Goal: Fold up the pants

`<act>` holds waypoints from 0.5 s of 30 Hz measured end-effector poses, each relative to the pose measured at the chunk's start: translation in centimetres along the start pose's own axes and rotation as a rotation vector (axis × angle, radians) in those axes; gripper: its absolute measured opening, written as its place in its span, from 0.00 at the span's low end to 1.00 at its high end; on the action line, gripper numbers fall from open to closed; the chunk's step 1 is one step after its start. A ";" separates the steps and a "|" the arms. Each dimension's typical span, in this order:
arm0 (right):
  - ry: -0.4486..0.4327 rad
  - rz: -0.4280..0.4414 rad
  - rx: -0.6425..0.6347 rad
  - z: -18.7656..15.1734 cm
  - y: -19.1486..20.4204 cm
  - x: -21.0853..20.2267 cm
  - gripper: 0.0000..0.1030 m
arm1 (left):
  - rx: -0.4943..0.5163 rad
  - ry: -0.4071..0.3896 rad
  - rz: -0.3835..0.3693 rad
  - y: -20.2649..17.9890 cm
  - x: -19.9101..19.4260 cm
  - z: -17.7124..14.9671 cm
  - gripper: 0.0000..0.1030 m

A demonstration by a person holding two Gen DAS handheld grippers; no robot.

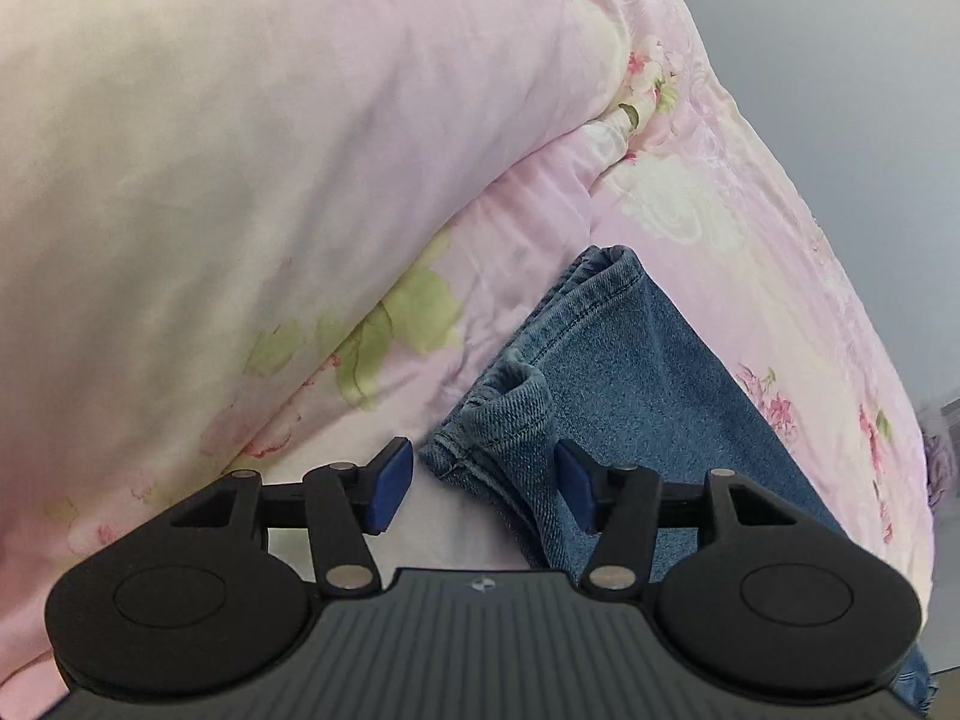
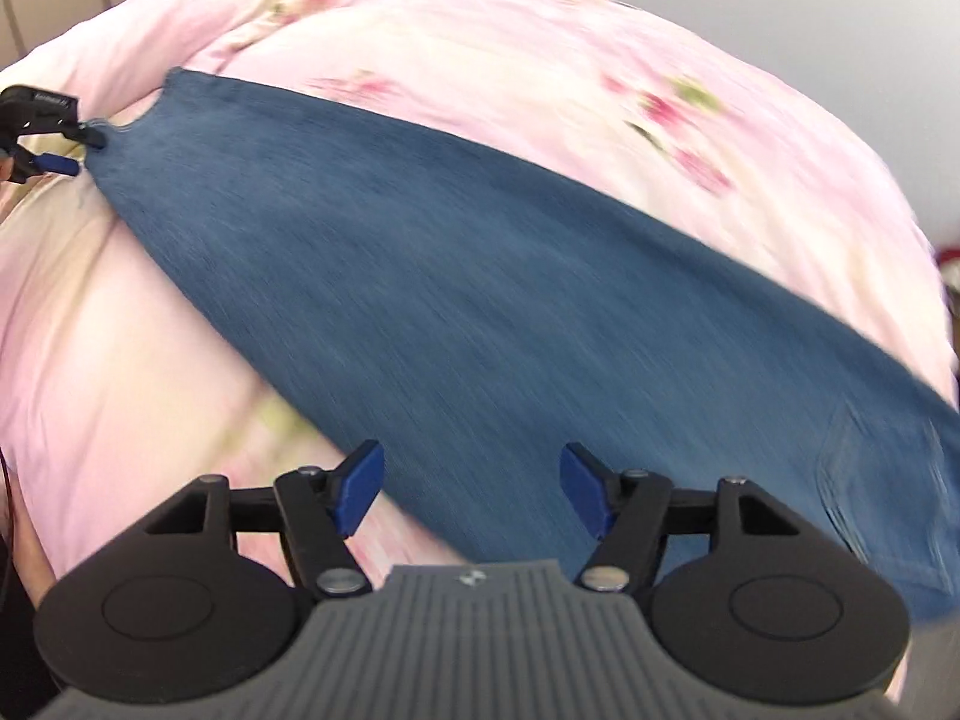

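Your left gripper (image 1: 485, 483) gapes wide around the jeans (image 2: 456, 300) hem on the quilt (image 2: 150, 330); your right gripper (image 2: 472, 489) hovers wide apart above the denim.

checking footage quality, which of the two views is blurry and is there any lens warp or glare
Right wrist view: motion blur smears the jeans and the floral quilt; only the right gripper stays sharp. Left wrist view: sharp, denim hem stitching readable between the open left gripper fingers. Both: fisheye bends the bed edge, corners dark; light soft, no glare.
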State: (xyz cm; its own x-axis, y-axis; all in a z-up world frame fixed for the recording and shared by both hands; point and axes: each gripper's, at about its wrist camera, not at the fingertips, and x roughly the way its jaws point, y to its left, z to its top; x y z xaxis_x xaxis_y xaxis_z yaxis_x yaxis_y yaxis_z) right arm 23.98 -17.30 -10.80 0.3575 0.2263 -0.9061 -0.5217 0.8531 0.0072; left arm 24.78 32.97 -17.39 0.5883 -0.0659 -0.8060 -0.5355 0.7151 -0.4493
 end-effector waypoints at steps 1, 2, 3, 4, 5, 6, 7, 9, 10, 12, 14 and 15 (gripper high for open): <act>-0.003 0.013 -0.008 1.3 0.4 0.9 0.61 | -0.019 0.020 -0.016 0.3 0.4 0.3 0.62; -0.008 0.021 -0.017 2.4 1.1 1.7 0.61 | -0.038 0.036 -0.028 0.6 0.9 0.5 0.62; -0.015 0.024 -0.032 3.4 1.7 2.5 0.61 | -0.060 0.046 -0.037 0.9 1.3 0.7 0.62; -0.021 0.023 -0.045 4.3 2.3 3.2 0.61 | -0.079 0.053 -0.045 1.3 1.6 0.8 0.61; -0.024 0.026 -0.061 5.2 2.8 3.9 0.61 | -0.093 0.057 -0.054 1.4 2.0 0.9 0.60; -0.027 0.036 -0.080 6.0 3.5 4.6 0.61 | -0.105 0.061 -0.060 1.6 2.3 1.0 0.55; -0.031 0.046 -0.100 6.7 4.0 5.1 0.61 | -0.115 0.064 -0.061 1.8 2.6 1.0 0.52; -0.046 0.050 -0.145 8.0 5.2 6.2 0.61 | -0.111 0.060 -0.062 1.8 2.9 0.9 0.48; -0.050 0.047 -0.178 8.6 5.5 7.0 0.59 | -0.102 0.053 -0.061 1.7 2.8 0.9 0.46; -0.043 0.057 -0.228 9.8 6.3 8.2 0.50 | -0.072 0.037 -0.055 1.4 2.3 0.8 0.43; -0.012 0.078 -0.253 10.5 7.0 9.2 0.34 | -0.034 0.012 -0.059 0.9 1.5 0.7 0.40; 0.000 0.076 -0.266 10.9 7.2 9.7 0.28 | -0.016 -0.003 -0.064 0.5 1.0 0.6 0.37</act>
State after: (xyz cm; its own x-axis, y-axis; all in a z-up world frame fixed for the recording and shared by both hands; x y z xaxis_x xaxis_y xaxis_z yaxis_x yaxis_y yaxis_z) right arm 32.12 -3.83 -14.90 0.3099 0.2850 -0.9071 -0.7318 0.6805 -0.0362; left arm 25.48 33.74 -18.19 0.6236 -0.1086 -0.7742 -0.5064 0.6984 -0.5058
